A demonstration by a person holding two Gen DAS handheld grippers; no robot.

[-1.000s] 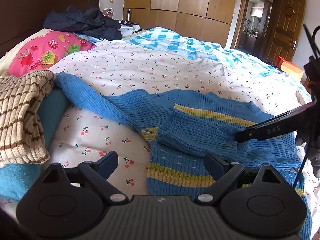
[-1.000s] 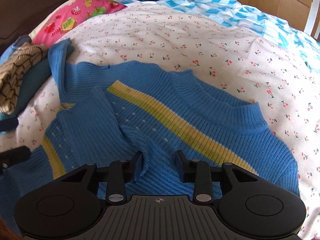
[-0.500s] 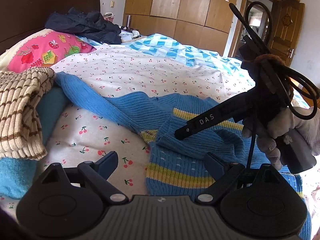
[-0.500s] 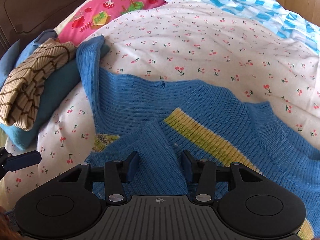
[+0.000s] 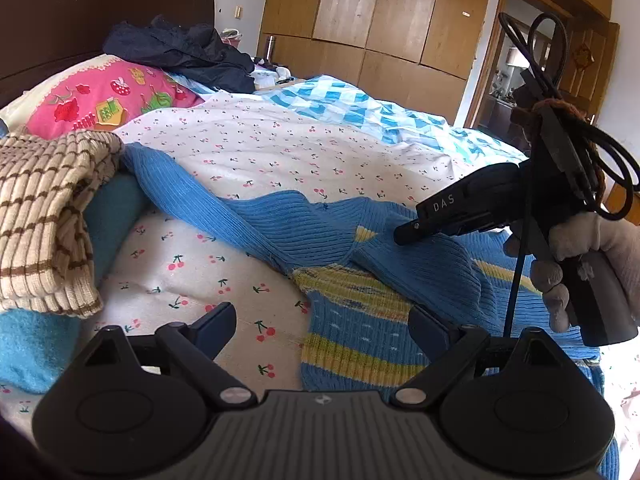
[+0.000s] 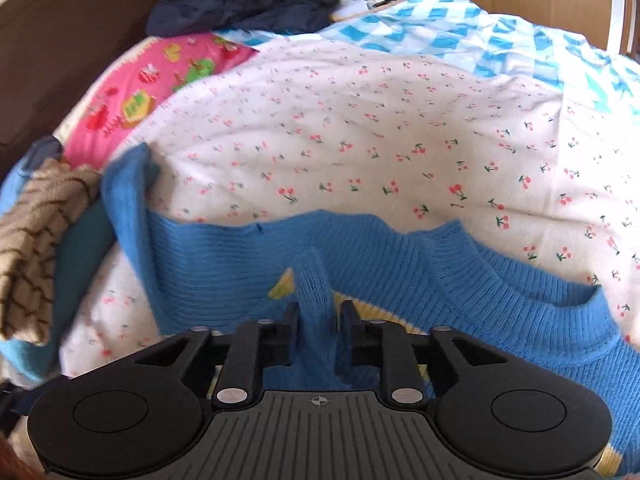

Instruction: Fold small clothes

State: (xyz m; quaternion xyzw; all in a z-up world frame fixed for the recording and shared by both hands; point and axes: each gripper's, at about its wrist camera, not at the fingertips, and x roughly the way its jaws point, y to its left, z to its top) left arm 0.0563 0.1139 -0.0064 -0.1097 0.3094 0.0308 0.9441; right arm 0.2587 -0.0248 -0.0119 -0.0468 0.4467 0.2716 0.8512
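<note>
Blue sweater (image 6: 460, 304) lies spread on the bed (image 6: 360, 128), one sleeve folded across its chest. Right gripper (image 6: 319, 334): fingers closing on a raised ridge of that sleeve, knit bunched between them. Left gripper (image 5: 322, 326): fingers wide apart, empty, over the sweater's hem. Best to pinch one layer only, then carry the sleeve flat across, hem kept steady.

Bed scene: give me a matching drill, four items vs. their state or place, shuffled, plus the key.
Column 1:
1. sweater
2. striped knit
3. dark jacket
4. left gripper

Column 2:
A. heaped by the headboard
B. fingers wide apart, nothing between
C. fold pinched between the right gripper's closing fingers
D. folded on a teal pile at the left

Pairs: 1-C, 2-D, 3-A, 4-B
</note>
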